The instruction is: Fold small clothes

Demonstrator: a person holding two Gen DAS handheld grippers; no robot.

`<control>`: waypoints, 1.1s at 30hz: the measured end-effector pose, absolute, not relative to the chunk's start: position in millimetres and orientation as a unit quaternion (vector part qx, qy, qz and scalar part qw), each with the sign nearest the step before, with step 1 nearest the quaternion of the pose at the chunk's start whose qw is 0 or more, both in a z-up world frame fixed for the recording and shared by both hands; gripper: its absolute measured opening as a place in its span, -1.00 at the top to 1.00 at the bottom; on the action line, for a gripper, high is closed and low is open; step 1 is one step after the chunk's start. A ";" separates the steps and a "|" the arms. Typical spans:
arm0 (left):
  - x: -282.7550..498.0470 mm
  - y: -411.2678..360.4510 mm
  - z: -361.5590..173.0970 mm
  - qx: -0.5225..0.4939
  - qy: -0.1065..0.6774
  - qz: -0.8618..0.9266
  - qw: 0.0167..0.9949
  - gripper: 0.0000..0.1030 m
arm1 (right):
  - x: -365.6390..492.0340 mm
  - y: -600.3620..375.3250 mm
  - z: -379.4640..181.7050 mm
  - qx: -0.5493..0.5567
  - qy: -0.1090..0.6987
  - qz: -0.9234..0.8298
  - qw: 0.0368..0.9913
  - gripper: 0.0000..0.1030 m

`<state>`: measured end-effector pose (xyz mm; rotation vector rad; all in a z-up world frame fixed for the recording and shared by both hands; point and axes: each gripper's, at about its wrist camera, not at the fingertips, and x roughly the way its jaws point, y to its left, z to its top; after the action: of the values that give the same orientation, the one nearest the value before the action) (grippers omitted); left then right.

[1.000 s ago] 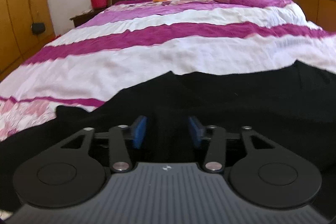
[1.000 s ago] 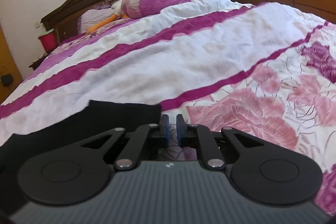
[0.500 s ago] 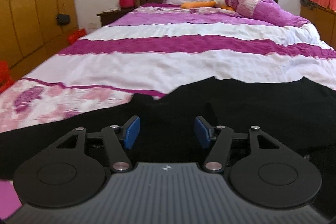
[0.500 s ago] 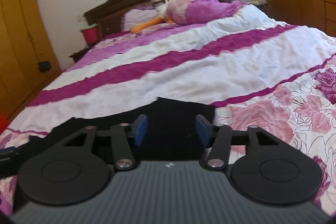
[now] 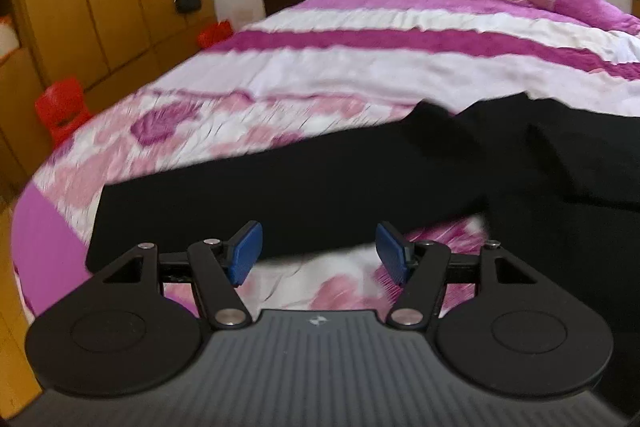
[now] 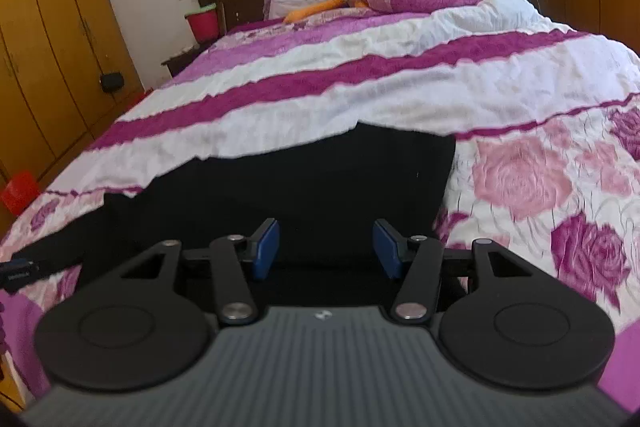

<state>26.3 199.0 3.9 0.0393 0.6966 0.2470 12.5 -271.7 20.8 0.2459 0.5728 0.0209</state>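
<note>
Lying flat on the bed (image 5: 360, 75), black garment (image 5: 320, 187) stretched just ahead of both sets of jaws. Left gripper (image 5: 318, 253) spread wide, empty, over bare floral quilt, near the sleeve's lower edge. Right gripper (image 6: 326, 247) likewise spread, empty, above the garment (image 6: 304, 183), its right edge just beyond the right pad. Open striped quilt farther ahead.

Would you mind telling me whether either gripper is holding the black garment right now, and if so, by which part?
Nothing is held. The left gripper and right gripper are both open above the black garment.
</note>
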 end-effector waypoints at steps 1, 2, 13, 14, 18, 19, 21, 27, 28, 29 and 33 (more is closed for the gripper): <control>24.9 206.0 0.4 0.011 0.345 0.122 0.930 -0.33 | 10.7 -269.8 18.3 0.119 0.284 0.011 0.951 -0.08; 24.1 212.2 -3.4 0.004 0.351 0.125 0.928 -0.33 | 9.7 -267.1 14.4 0.117 0.289 0.011 0.950 -0.08; 30.6 231.1 -25.9 0.015 0.363 0.133 0.922 -0.39 | 8.7 -251.3 -28.1 0.115 0.348 -0.011 0.930 -0.06; 31.8 231.7 -26.7 0.019 0.362 0.135 0.922 -0.39 | 8.7 -251.7 -31.8 0.116 0.354 -0.014 0.928 -0.04; 36.6 232.8 -28.3 0.028 0.360 0.138 0.922 -0.41 | 6.3 -252.4 -41.3 0.111 0.357 -0.020 0.927 -0.04; 38.3 233.4 -28.8 0.029 0.359 0.139 0.922 -0.41 | 5.7 -252.5 -42.5 0.110 0.357 -0.020 0.927 -0.06; 40.6 233.9 -29.6 0.033 0.356 0.141 0.923 -0.42 | 6.0 -252.6 -44.3 0.113 0.357 -0.022 0.927 -0.07; 53.3 240.5 -39.0 0.058 0.344 0.145 0.926 -0.54 | 6.1 -256.2 -50.1 0.136 0.355 -0.024 0.925 -0.12; 55.5 243.0 -40.6 0.058 0.342 0.146 0.926 -0.59 | 6.2 -257.1 -50.9 0.140 0.354 -0.024 0.925 -0.13; 57.6 246.1 -42.2 0.056 0.342 0.147 0.927 -0.61 | 5.7 -257.9 -52.1 0.144 0.352 -0.024 0.924 -0.13; 61.1 255.0 -44.1 0.034 0.334 0.146 0.931 -0.59 | 3.1 -259.9 -54.4 0.154 0.345 -0.023 0.925 -0.13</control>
<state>61.1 255.0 -44.1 0.0700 0.6837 0.2989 3.1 -259.9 -54.4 0.3168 0.7080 -0.0477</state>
